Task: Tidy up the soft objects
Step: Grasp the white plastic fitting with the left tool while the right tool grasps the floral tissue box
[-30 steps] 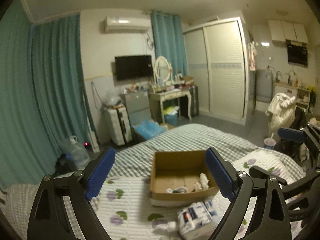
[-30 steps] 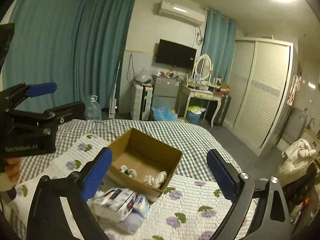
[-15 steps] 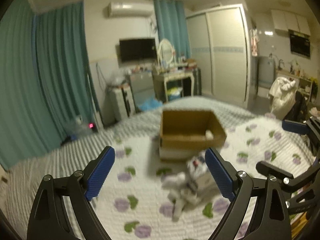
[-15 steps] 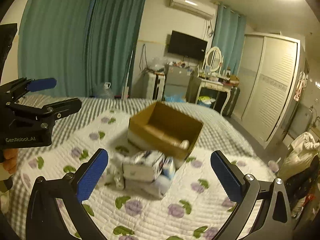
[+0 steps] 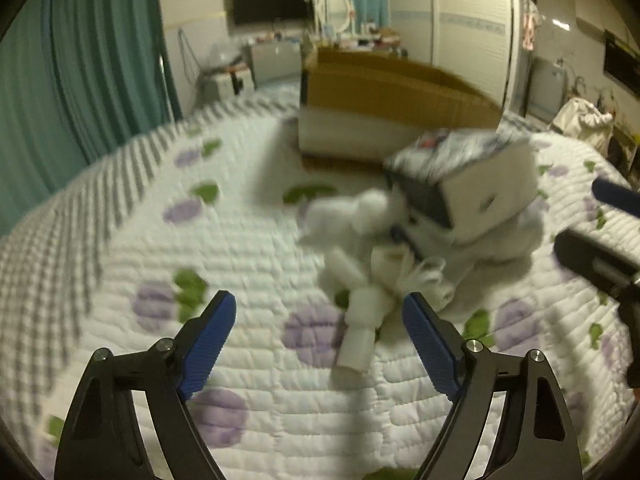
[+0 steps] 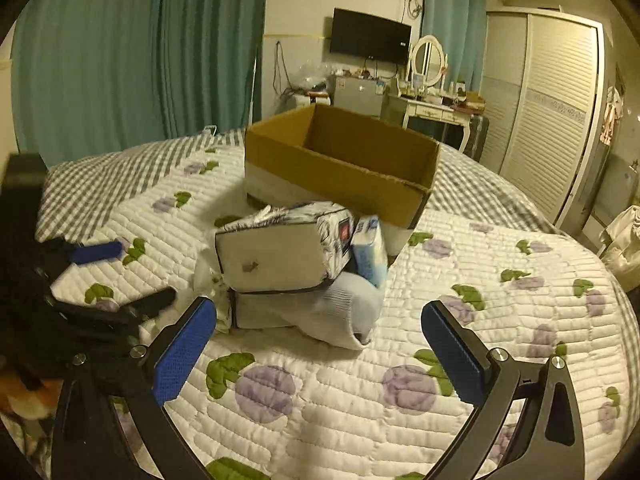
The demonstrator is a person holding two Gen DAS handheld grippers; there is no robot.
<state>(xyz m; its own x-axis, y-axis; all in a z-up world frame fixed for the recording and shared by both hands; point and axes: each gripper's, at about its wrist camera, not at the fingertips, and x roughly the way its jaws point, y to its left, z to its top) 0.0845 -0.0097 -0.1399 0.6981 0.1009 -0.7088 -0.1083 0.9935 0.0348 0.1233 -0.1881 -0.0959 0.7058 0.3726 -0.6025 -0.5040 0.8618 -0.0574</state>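
A pile of soft things lies on the quilted bed in front of an open cardboard box (image 5: 384, 92) (image 6: 340, 160). The pile holds a tissue pack (image 5: 468, 184) (image 6: 280, 252), a small blue pack (image 6: 370, 250), white socks (image 5: 362, 320) (image 6: 352, 312) and white cloth (image 5: 348, 216). My left gripper (image 5: 320, 336) is open and empty, low over the quilt, with a rolled white sock just ahead between its fingers. My right gripper (image 6: 320, 344) is open and empty, just short of the pile. Each gripper shows at the edge of the other's view.
The bed has a white floral quilt (image 6: 500, 280) over a grey checked sheet (image 6: 100, 176). Teal curtains (image 6: 140, 52), a TV (image 6: 370, 36), a dressing table (image 6: 432, 108) and a white wardrobe (image 6: 552, 100) stand beyond the bed.
Both grippers have dropped down and moved in close to the pile; the box and pile now look much larger. Both stay open and empty.
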